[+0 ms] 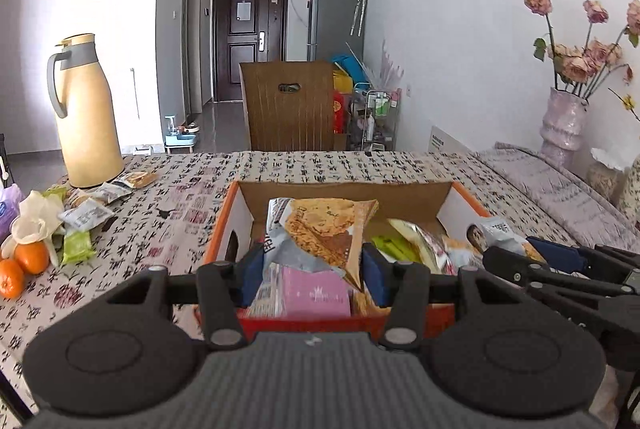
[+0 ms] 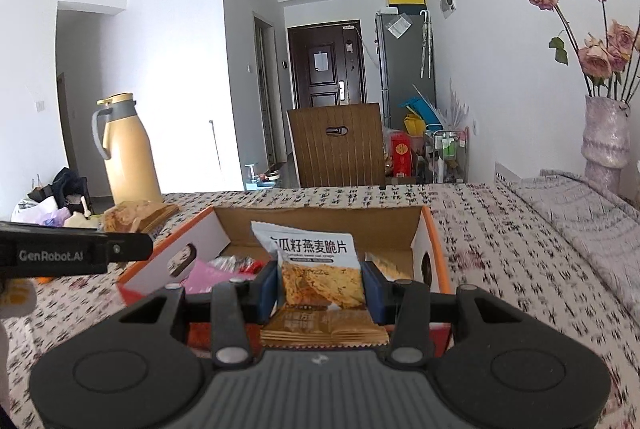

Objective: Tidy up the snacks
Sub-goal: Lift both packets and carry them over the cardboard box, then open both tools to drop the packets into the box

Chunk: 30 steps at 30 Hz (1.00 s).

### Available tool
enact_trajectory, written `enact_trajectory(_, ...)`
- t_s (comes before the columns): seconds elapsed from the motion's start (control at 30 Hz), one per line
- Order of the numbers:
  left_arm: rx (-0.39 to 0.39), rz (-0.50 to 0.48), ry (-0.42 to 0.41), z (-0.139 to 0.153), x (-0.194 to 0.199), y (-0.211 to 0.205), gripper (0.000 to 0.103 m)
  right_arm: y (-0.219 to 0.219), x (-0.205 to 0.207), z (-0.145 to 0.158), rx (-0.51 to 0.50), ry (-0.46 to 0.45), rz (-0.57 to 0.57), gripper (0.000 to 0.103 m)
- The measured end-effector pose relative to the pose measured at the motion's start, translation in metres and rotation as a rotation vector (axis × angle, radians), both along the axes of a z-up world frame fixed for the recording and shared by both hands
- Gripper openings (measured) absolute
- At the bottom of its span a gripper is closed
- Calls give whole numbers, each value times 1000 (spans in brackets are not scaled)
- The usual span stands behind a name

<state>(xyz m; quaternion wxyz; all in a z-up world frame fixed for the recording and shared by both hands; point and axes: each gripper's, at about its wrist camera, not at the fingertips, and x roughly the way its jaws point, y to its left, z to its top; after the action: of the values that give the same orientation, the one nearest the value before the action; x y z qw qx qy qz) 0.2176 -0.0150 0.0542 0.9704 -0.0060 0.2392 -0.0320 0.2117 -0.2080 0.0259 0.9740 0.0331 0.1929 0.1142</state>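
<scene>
1. Your left gripper [image 1: 306,269] is pinching a crinkly orange-and-grey foil snack packet [image 1: 320,233] above the orange-edged cardboard box [image 1: 224,225].
2. Your right gripper [image 2: 320,289] is pinching a light, probably crushable grey-and-yellow crisp packet [image 2: 316,269]; you are gripping mid-body.

2 oranges [image 1: 22,267], 1 box [image 1: 404,191], 1 flask [image 1: 86,113]

Two crisp packets [image 1: 320,233] [image 2: 320,269] — each upright, pinched by its sides — above the orange-rimmed, snack-filled carton [image 1: 224,225].
</scene>
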Motion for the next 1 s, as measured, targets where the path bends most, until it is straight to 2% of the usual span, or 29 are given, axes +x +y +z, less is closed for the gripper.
enact_trajectory(0.33,-25,41,33,-15,54,3,52,5,59,-8,-17,22,-28,43)
enact_trajectory(0.57,-53,55,77,-37,66,14,52,9,72,-31,-23,62,-11,44)
enact_trajectory(0.67,-45,56,86,-41,68,14,65,8,71,-35,-22,75,-7,46)
enact_trajectory(0.7,-43,58,81,-42,66,14,66,7,70,-36,-21,76,-5,49)
enact_trajectory(0.77,-54,49,75,-41,64,15,69,6,69,-36,-16,72,-5,72)
enact_trajectory(0.83,-57,54,52,-38,59,15,84,5,65,-34,-13,60,-10,87)
enact_trajectory(0.87,-57,61,39,-37,57,15,88,5,64,-34,-11,53,-12,93)
enact_trajectory(0.93,-60,69,9,-33,52,15,103,3,61,-32,0,43,-15,100)
enact_trajectory(1.0,-65,81,-13,-31,48,15,103,0,59,-30,8,35,-20,103)
